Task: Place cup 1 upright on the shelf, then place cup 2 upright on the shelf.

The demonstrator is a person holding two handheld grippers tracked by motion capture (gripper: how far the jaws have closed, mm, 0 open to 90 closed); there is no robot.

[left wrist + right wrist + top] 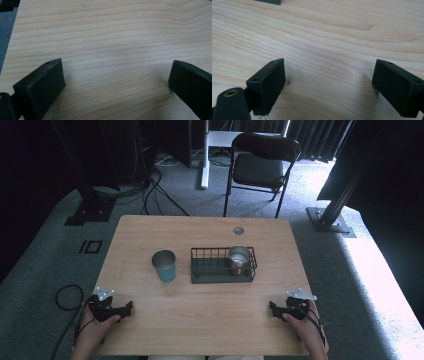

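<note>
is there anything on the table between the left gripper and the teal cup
Nothing visible. The left gripper rests open at the near left edge of the table, and only bare wood lies between it and the teal cup. The wire basket stands off to the cup's right.

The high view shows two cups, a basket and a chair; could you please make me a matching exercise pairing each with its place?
Things:
1. teal cup
2. metal cup
3. wire basket
4. black chair

Places:
A. on the floor beyond the table
B. inside the basket, at its right end
C. on the table, left of the basket
D. on the table, right of the teal cup

Pairs: 1-C, 2-B, 3-D, 4-A
</note>
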